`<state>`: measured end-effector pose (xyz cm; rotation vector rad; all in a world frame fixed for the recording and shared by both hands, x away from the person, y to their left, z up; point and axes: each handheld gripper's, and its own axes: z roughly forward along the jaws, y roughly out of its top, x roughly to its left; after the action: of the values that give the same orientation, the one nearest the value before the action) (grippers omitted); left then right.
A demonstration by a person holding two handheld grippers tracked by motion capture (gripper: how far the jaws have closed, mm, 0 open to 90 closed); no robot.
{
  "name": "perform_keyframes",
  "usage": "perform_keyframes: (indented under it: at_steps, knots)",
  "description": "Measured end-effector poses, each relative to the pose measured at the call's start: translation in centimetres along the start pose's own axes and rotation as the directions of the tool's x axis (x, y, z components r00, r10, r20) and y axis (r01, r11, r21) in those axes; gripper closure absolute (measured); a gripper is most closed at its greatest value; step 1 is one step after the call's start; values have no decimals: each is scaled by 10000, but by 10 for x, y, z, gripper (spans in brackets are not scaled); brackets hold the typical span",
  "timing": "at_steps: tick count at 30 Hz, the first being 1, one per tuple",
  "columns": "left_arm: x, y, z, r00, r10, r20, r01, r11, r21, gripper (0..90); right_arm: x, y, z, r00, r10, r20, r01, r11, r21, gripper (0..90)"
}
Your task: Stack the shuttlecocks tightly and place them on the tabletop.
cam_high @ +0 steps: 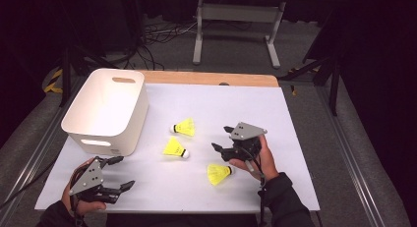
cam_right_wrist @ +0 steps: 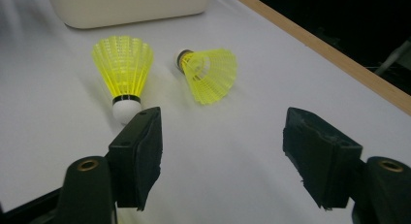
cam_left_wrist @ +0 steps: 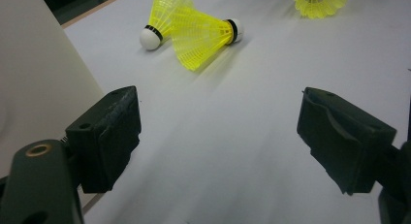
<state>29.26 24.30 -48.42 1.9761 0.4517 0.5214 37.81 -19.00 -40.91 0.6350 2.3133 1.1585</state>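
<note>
Currently we hold right gripper (cam_high: pixel 222 138) wide, empty, aimed at shuttlecocks (cam_high: pixel 176 148) for pickup; left gripper (cam_high: pixel 120 173) parked open, empty.

Room's pretty dark all round, but the white table (cam_high: pixel 275 119) is lit bright from above. Shadows are short and soft. Both gripper views look a bit smeary and soft up close.

Counted on the table: three yellow shuttlecocks, at centre (cam_high: pixel 184 128), just below it (cam_high: pixel 175 148) and lower right of centre (cam_high: pixel 219 173), and one white bin (cam_high: pixel 106 110) at upper left.
</note>
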Motion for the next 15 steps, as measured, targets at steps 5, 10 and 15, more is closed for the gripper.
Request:
perform_keyframes:
  at_steps: [5,10,15]
  knots:
    - [1,0,-1,10000,13,-62,-13,10000,-27,149,-2,19,20,9989,-244,-406,266,9981,561,318]
    - [1,0,-2,10000,-40,-78,40,10000,-48,145,-5,32,41,9955,-120,-936,210,9952,960,359]
    - [0,0,-2,10000,-5,-57,5,10000,-63,144,-6,38,69,9883,-135,-1516,385,9858,1635,477]
